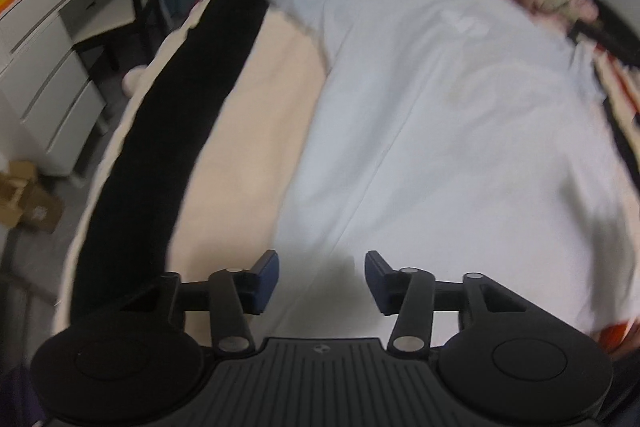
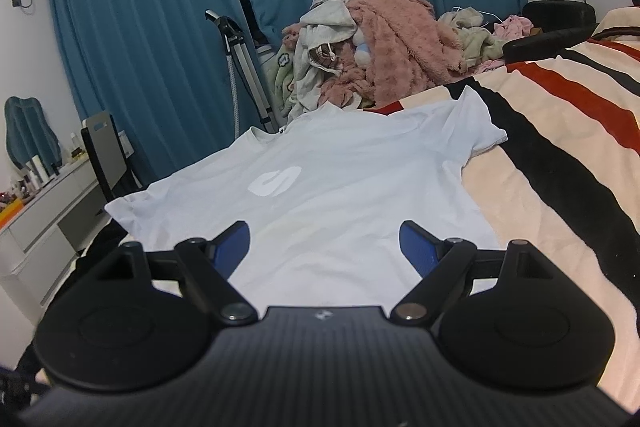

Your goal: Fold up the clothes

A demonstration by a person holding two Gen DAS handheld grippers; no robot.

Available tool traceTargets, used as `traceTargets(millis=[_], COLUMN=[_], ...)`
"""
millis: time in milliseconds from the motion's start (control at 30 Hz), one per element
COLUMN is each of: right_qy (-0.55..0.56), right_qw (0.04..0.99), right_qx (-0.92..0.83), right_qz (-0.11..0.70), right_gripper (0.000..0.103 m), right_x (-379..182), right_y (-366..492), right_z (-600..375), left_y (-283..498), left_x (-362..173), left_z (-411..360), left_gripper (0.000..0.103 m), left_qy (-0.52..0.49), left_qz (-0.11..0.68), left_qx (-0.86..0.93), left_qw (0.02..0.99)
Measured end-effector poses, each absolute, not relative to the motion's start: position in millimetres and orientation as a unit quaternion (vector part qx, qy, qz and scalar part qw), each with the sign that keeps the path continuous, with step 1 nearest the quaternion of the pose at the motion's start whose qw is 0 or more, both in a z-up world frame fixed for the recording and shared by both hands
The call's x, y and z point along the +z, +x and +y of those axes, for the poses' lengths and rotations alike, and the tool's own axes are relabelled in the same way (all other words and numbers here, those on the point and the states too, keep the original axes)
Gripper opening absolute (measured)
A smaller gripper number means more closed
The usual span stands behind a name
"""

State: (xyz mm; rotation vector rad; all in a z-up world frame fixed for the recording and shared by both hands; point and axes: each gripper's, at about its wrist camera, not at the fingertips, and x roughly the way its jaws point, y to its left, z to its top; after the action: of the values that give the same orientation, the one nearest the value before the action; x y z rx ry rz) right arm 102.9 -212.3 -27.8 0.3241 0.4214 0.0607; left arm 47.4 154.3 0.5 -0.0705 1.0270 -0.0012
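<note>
A white T-shirt (image 2: 320,195) with a pale logo lies spread flat on the striped bed cover, collar toward the far end. In the left wrist view the same T-shirt (image 1: 440,115) fills the middle and right, blurred. My left gripper (image 1: 322,267) hovers above the shirt's near hem, jaws apart, with nothing between the blue pads. My right gripper (image 2: 325,247) stands open wide over the shirt's lower part, nothing in it. Both sleeves lie spread out to the sides.
A heap of clothes (image 2: 380,43) is piled at the far end of the bed before blue curtains. The striped blanket (image 2: 560,155) stretches right. A white dresser (image 1: 48,67) with bottles, a chair (image 2: 106,155) and a cardboard box (image 1: 28,199) stand left of the bed.
</note>
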Motion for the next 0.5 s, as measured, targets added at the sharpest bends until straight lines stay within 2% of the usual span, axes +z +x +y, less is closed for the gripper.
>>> traceTargets(millis=[133, 200, 233, 500], right_qy=[0.152, 0.148, 0.147, 0.126], right_qw=[0.965, 0.965, 0.965, 0.962], right_qx=[0.03, 0.027, 0.026, 0.025], right_qz=[0.212, 0.214, 0.217, 0.242], right_gripper=[0.083, 0.083, 0.083, 0.083], right_x=[-30, -32, -34, -52], right_y=[103, 103, 105, 122], right_z=[-209, -208, -208, -198], left_y=[78, 97, 107, 240], left_x=[4, 4, 4, -27], left_z=[144, 135, 132, 172], left_gripper=[0.066, 0.076, 0.078, 0.078], left_qy=[-0.06, -0.053, -0.054, -0.129], left_qz=[0.429, 0.393, 0.377, 0.291], left_qx=[-0.002, 0.002, 0.008, 0.096], left_qw=[0.901, 0.918, 0.925, 0.943])
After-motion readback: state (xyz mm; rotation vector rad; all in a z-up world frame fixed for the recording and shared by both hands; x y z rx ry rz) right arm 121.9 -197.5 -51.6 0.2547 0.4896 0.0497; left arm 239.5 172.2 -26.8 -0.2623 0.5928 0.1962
